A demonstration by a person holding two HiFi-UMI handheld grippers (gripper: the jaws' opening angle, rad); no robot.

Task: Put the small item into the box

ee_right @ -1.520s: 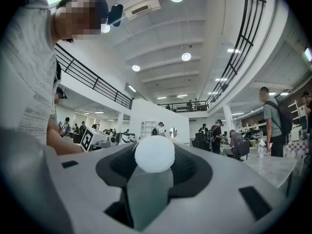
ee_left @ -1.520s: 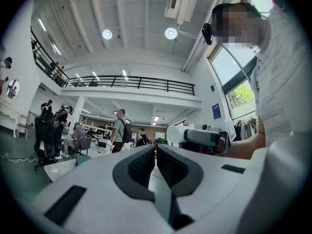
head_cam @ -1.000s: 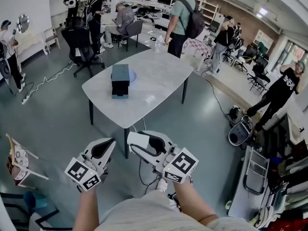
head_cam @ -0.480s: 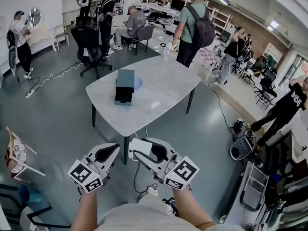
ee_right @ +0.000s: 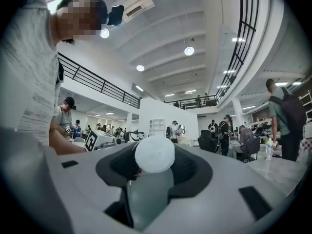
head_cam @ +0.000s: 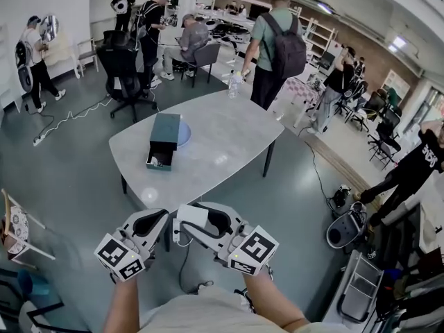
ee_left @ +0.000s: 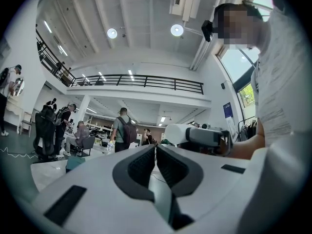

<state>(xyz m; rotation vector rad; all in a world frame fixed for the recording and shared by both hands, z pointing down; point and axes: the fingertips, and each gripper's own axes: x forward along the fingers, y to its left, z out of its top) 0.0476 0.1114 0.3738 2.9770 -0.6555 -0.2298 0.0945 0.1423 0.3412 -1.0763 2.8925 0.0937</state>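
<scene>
A white cylindrical small item [head_cam: 191, 216] sits between the jaws of my right gripper [head_cam: 187, 222], which is shut on it; in the right gripper view its round end [ee_right: 154, 153] fills the gap. My left gripper [head_cam: 159, 218] is shut and empty, its jaws together [ee_left: 156, 147], right beside the other. Both are held low in front of my body, well short of the table [head_cam: 222, 127]. The dark teal box [head_cam: 164, 139] stands on the table's left part with its drawer pulled out toward me.
A pale blue plate [head_cam: 184, 133] lies behind the box and a water bottle [head_cam: 234, 85] stands at the table's far edge. A person with a backpack [head_cam: 276, 54] stands beyond it. Office chairs [head_cam: 123, 64] and floor cables [head_cam: 66, 120] lie at the left.
The table and box have drawn nearer and shifted left in the head view. Both grippers keep their place before my body, the right one still holding the white item.
</scene>
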